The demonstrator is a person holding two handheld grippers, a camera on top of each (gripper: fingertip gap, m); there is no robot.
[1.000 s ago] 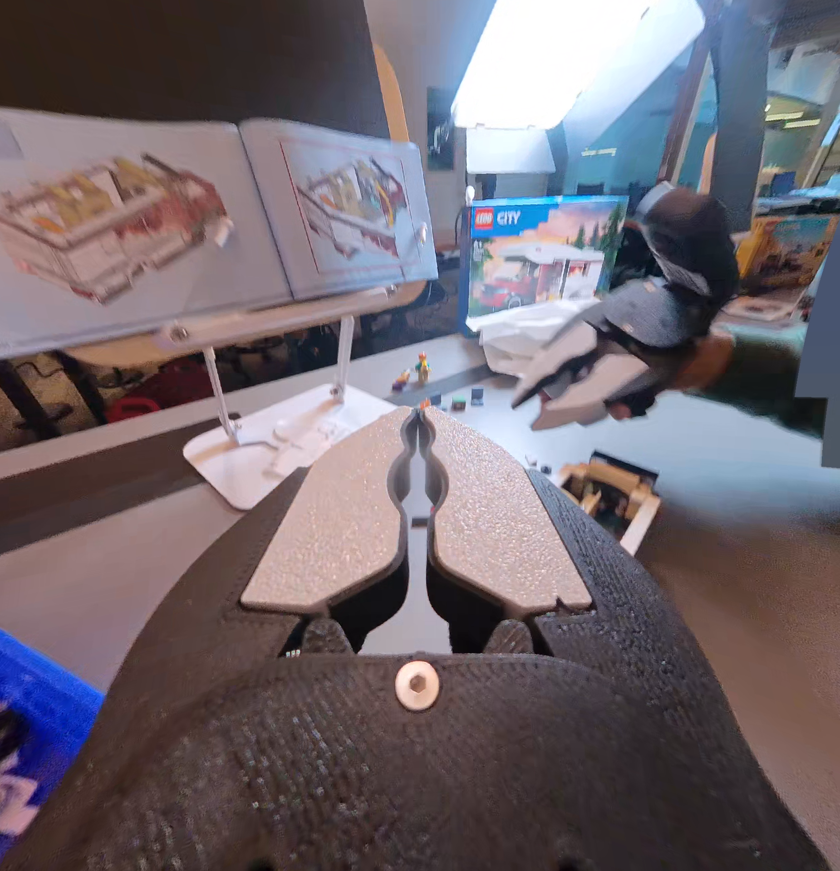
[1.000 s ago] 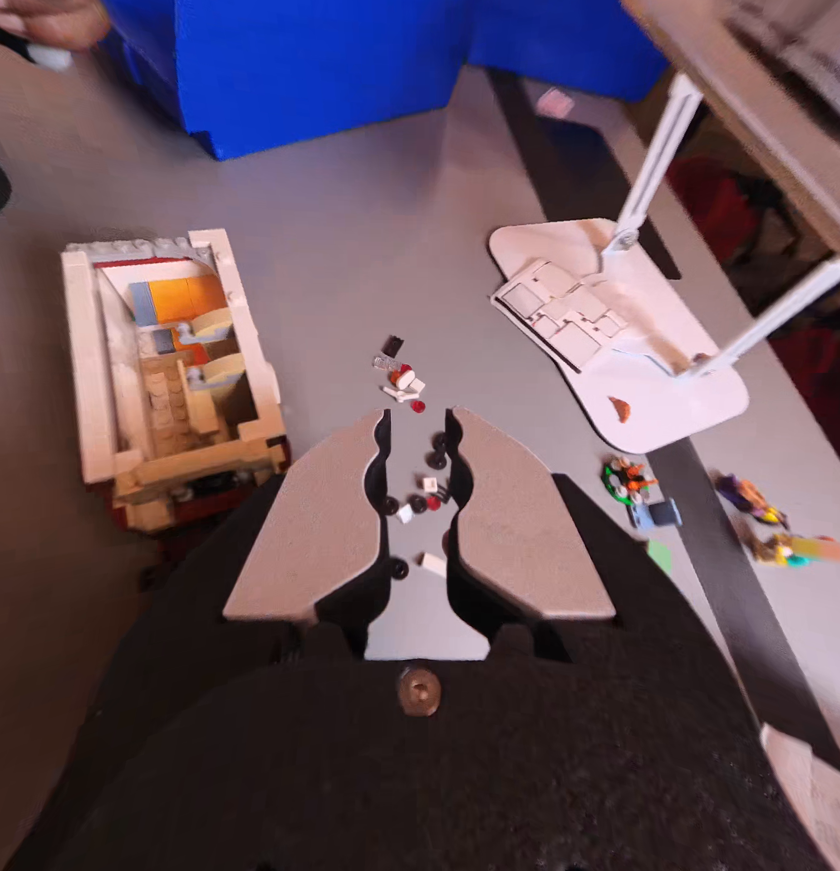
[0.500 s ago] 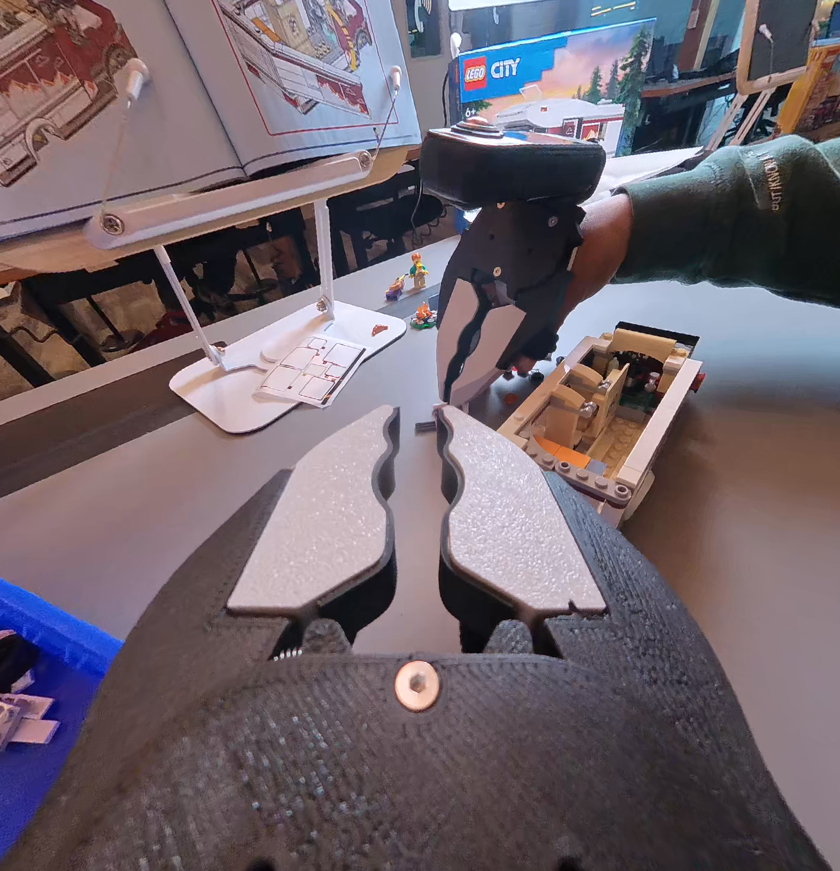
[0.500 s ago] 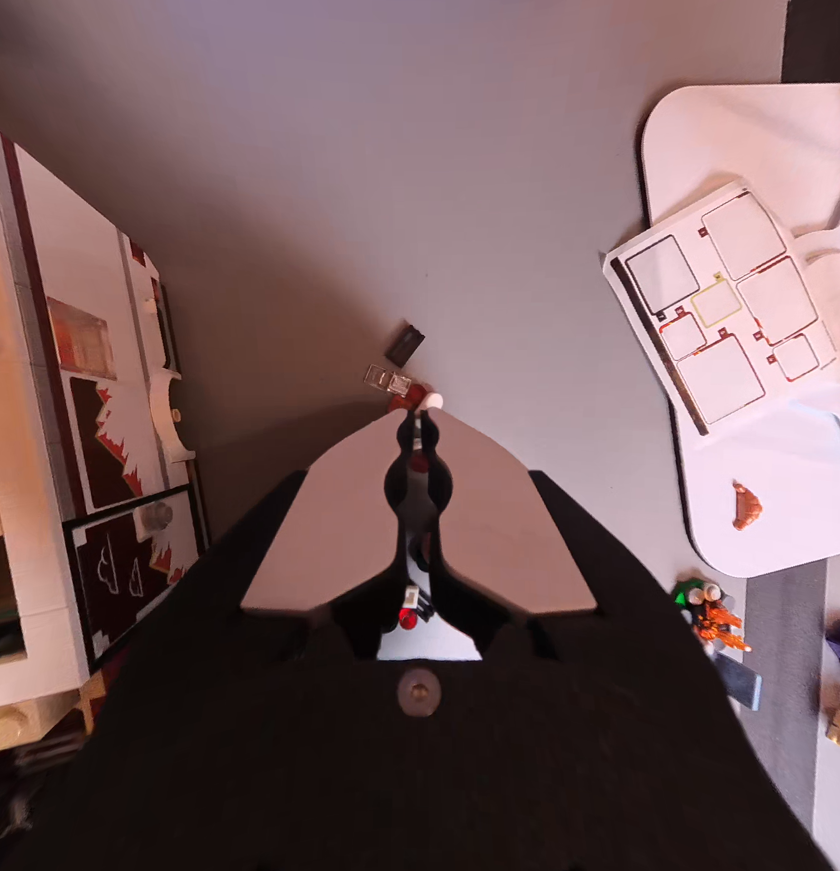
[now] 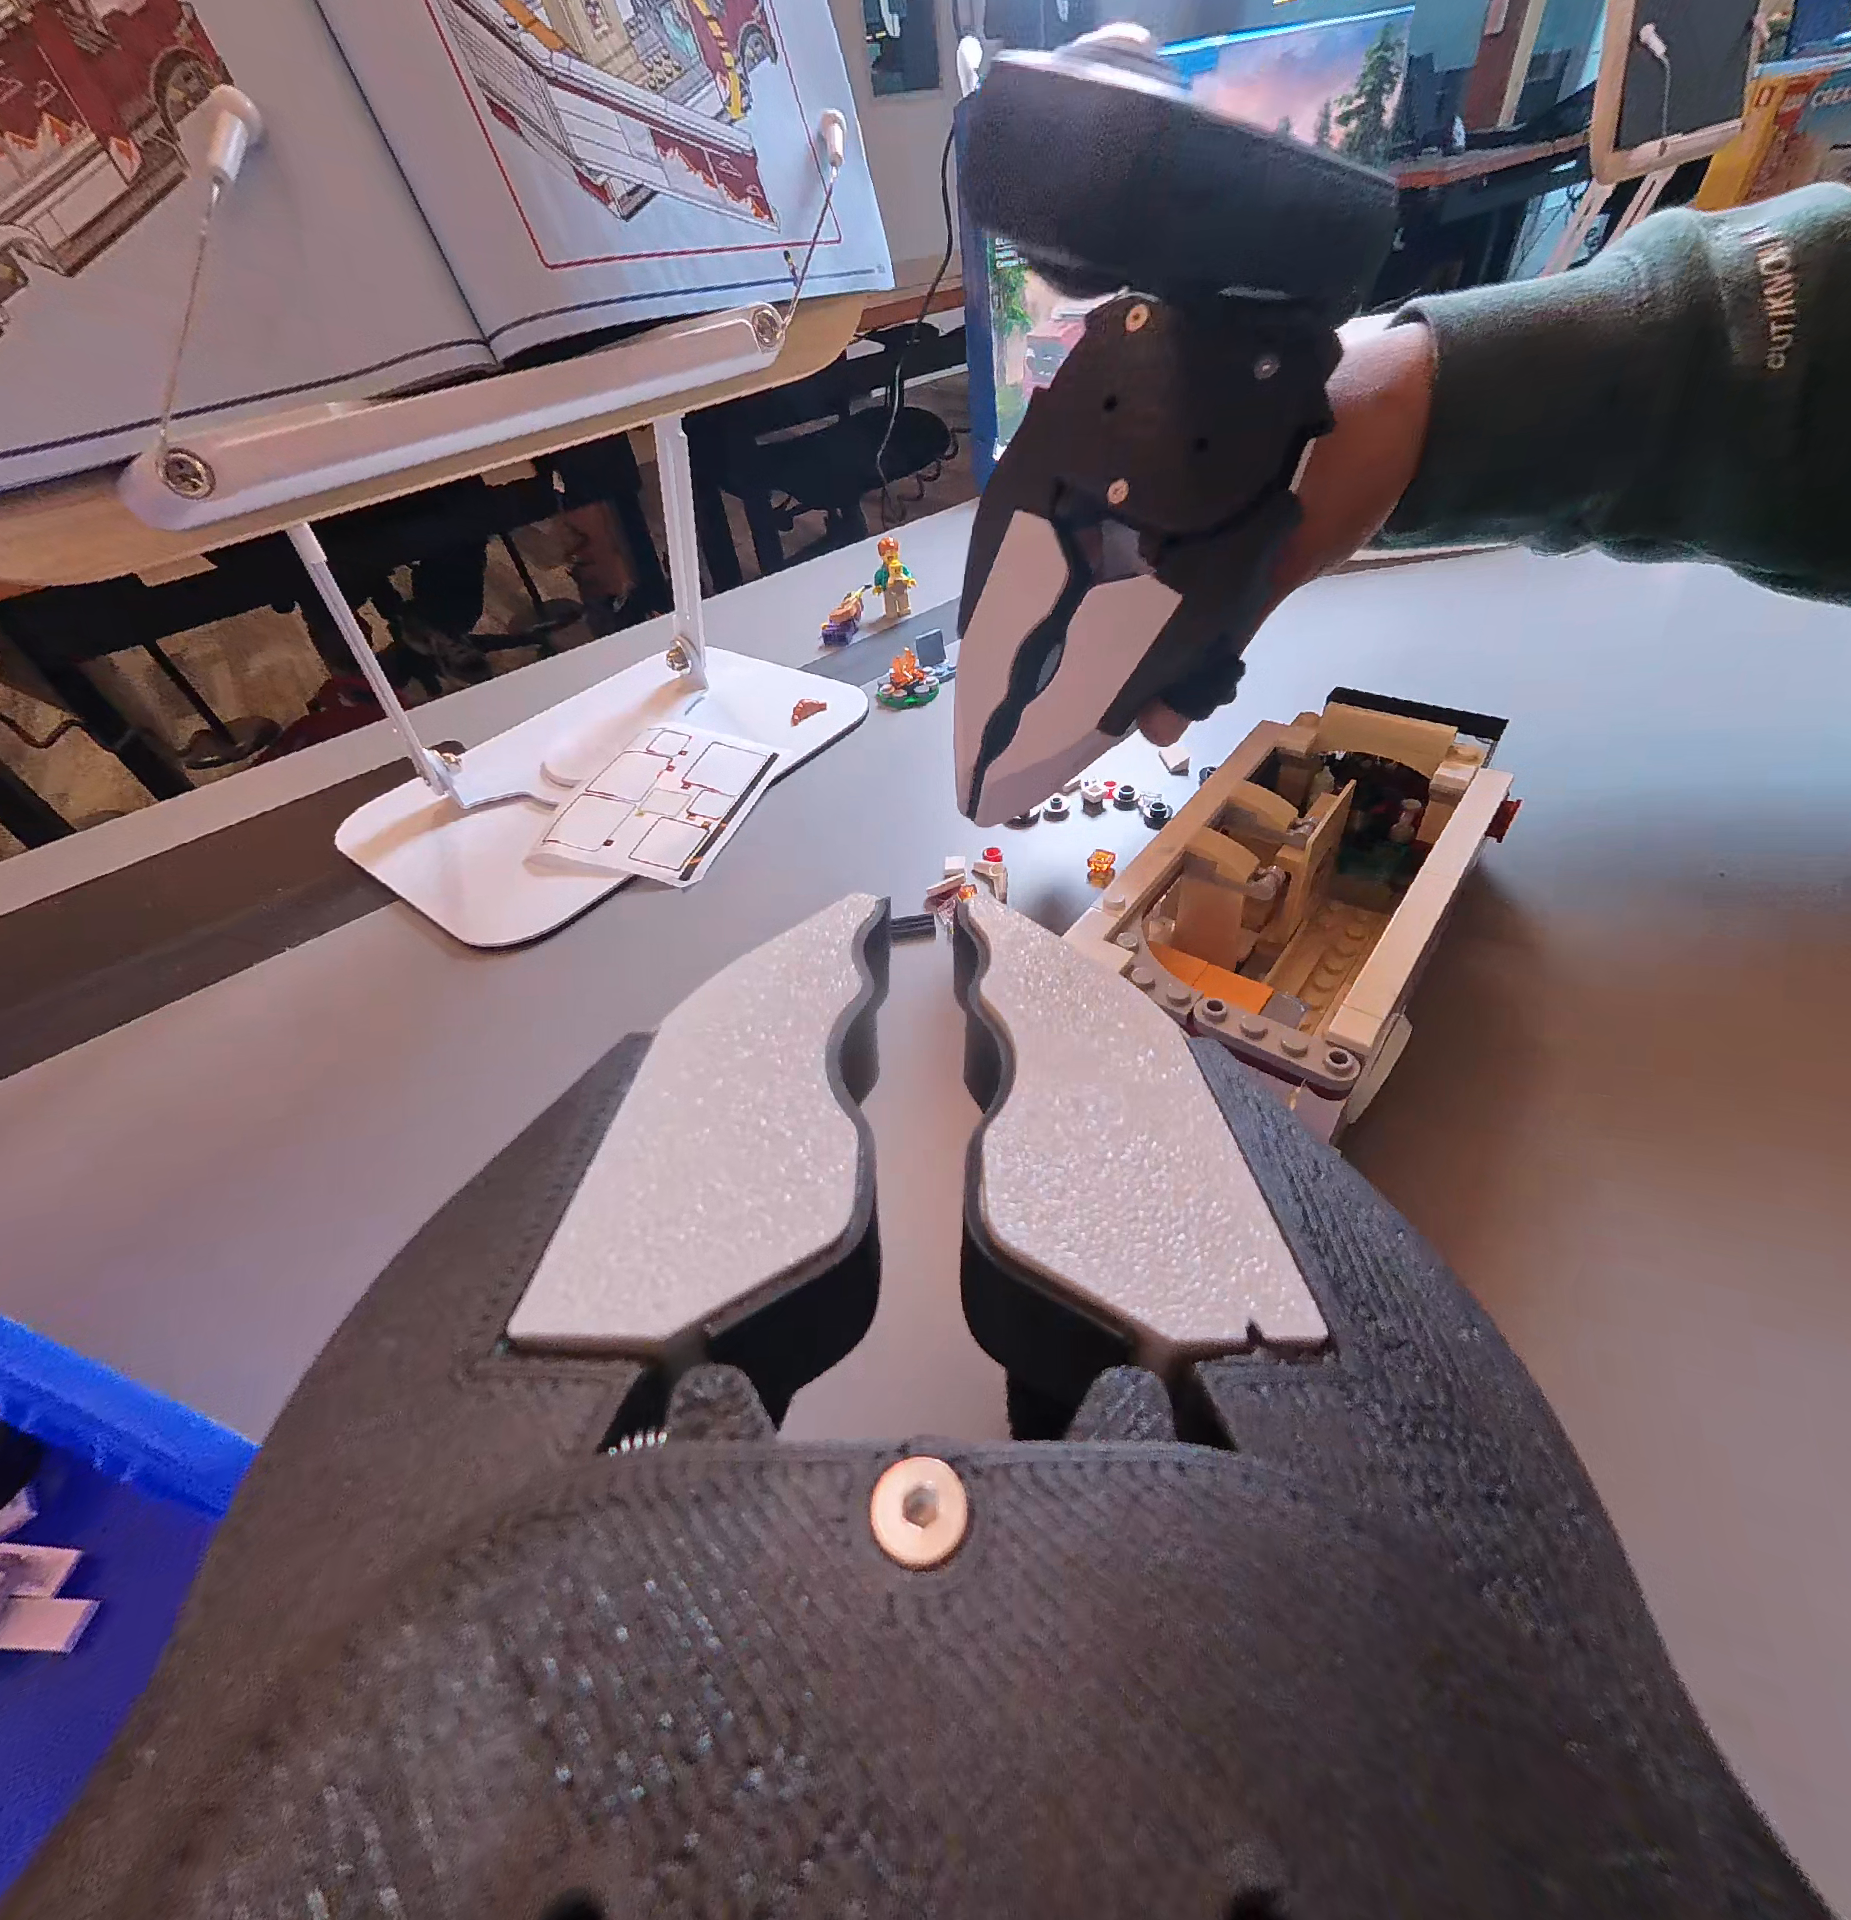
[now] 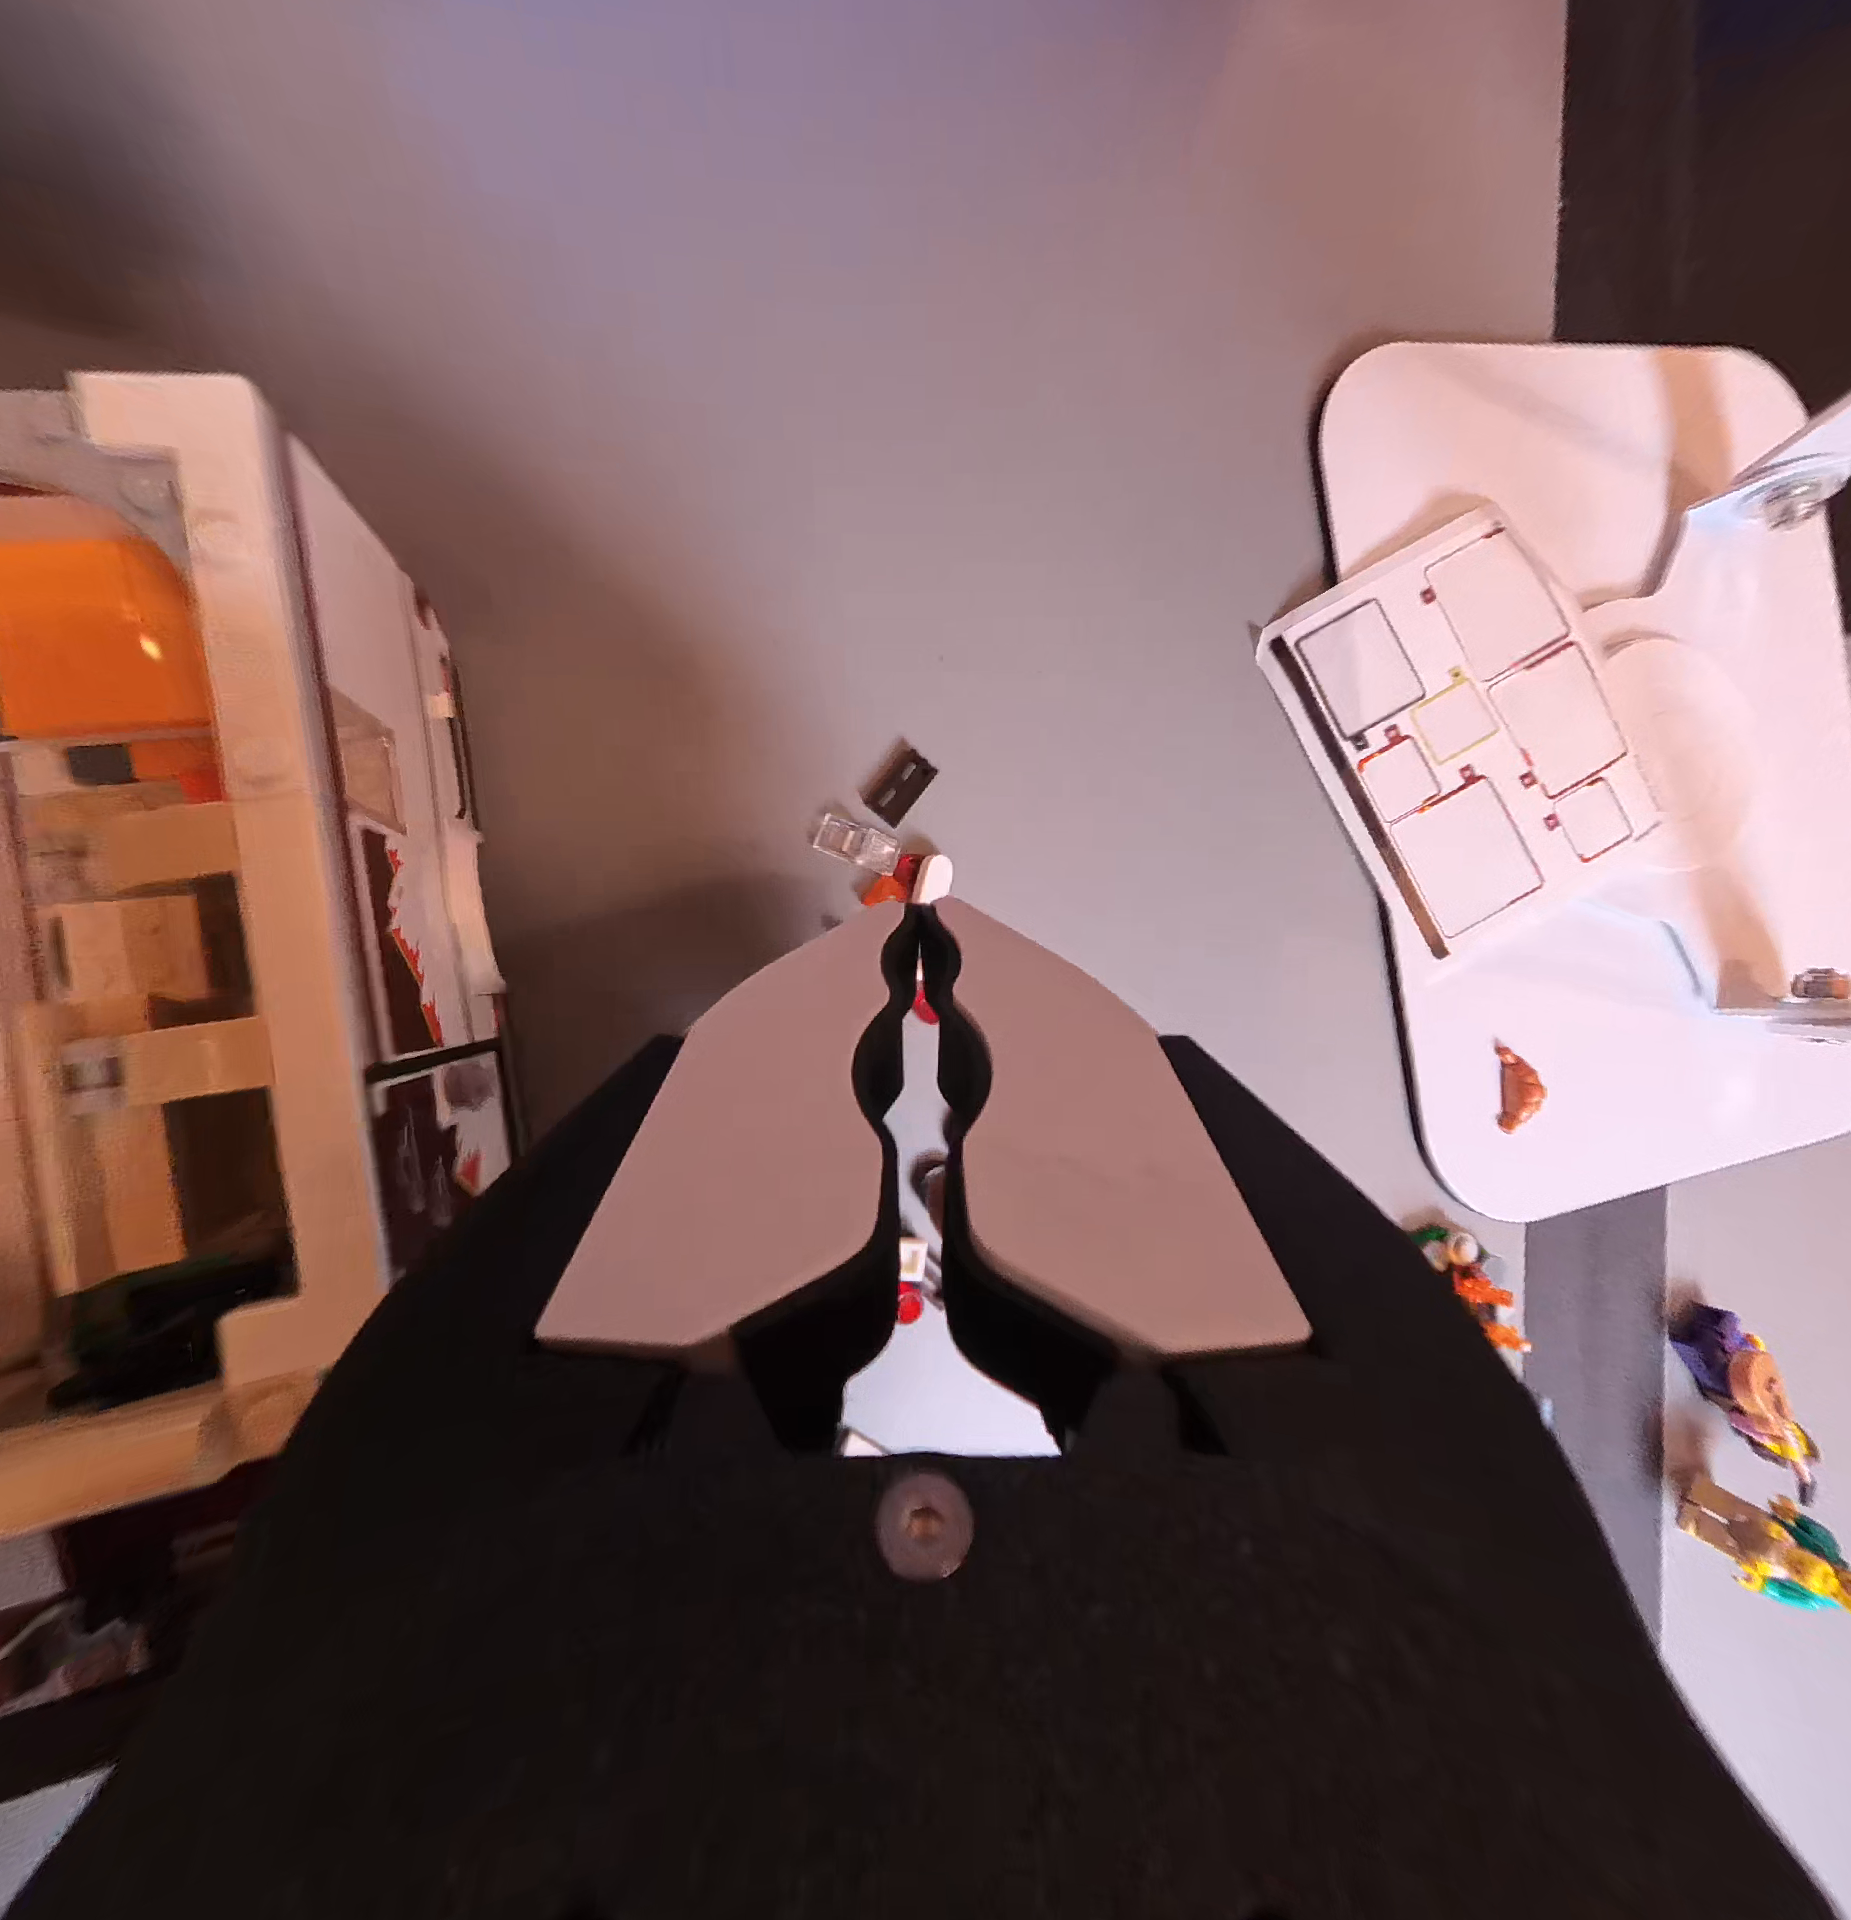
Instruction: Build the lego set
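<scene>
My left gripper is open by a narrow gap low over the grey table, with only bare table between its fingers. A small black plate lies just past its tips. My right gripper is shut. It also shows in the left wrist view, pointing down a little above a cluster of tiny bricks. A white piece, a clear plate, an orange piece and a black plate lie just beyond its tips. An open-topped brick camper van stands right of both grippers and shows in the right wrist view.
A white book stand holds an open instruction booklet; a sticker sheet and a brown croissant piece lie on its base. A minifigure and a campfire piece stand behind. A blue bin is at the near left. Tip to tip, the grippers are about 15 cm apart. The left gripper is farther from the black plate, some 15 cm, than the right, some 4 cm. It is also in sight in the left wrist view.
My left gripper went from shut to open and dipped toward the table. My right gripper came down over the small bricks, shut, then rose slightly.
</scene>
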